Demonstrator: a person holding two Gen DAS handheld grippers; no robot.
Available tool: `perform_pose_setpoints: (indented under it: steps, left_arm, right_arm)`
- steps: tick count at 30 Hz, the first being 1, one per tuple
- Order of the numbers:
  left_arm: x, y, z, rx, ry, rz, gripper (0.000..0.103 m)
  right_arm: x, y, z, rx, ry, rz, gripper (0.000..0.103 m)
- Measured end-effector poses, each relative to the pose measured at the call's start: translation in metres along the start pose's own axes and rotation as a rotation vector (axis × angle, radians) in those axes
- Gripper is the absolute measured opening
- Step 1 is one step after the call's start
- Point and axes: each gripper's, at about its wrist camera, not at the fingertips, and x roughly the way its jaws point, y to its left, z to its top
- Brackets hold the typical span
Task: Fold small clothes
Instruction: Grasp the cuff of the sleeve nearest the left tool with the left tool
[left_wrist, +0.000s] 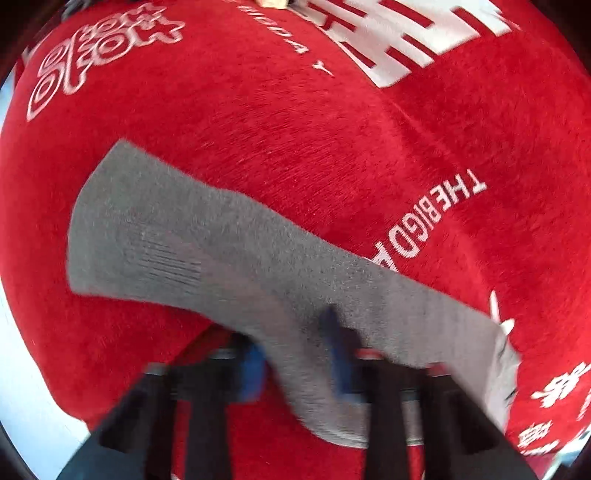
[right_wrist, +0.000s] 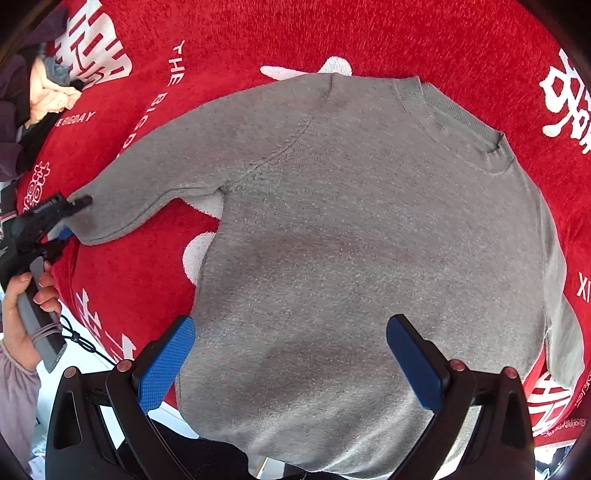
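My sweater (right_wrist: 351, 229) is plain heather grey; under it, the cloth (right_wrist: 424, 40) is red with white lettering; my pads (right_wrist: 164, 363) are blue.

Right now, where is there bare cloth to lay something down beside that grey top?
Bare red cloth runs beyond the grey sweater's collar, and between its sleeve and body. Far left is crowded: piled clothes. The left gripper grips the cuff.

White "THE BIG DAY" lettering on the red cloth (left_wrist: 332, 140), beside large white Chinese characters.
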Motion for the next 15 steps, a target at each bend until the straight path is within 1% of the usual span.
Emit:
perform_pose_setpoints:
  steps: [1,2,4,8,11,15]
  left_arm:
    - [-0.001,0.001,0.000,0.000,0.003,-0.024,0.012]
    - [-0.003,0.001,0.001,-0.003,0.004,-0.043,0.012]
    - [-0.011,-0.007,0.001,0.025,-0.012,-0.072,0.012]
    - [-0.031,-0.042,-0.003,0.102,-0.028,-0.177,0.012]
    - [-0.049,-0.081,-0.013,0.165,-0.038,-0.259,0.012]
    - [-0.062,-0.158,-0.037,0.277,-0.039,-0.374,0.012]
  right_arm:
    - [-0.002,-0.001,-0.002,0.002,0.000,0.004,0.103]
    - [-0.002,-0.002,-0.003,0.004,0.000,0.010,0.103]
    - [-0.001,-0.006,-0.005,0.010,0.005,0.018,0.103]
    - [0.004,-0.019,-0.009,0.035,0.017,0.038,0.103]
    - [0.005,-0.035,-0.010,0.059,0.022,0.060,0.103]
    - [-0.003,-0.066,-0.012,0.086,-0.003,0.081,0.103]
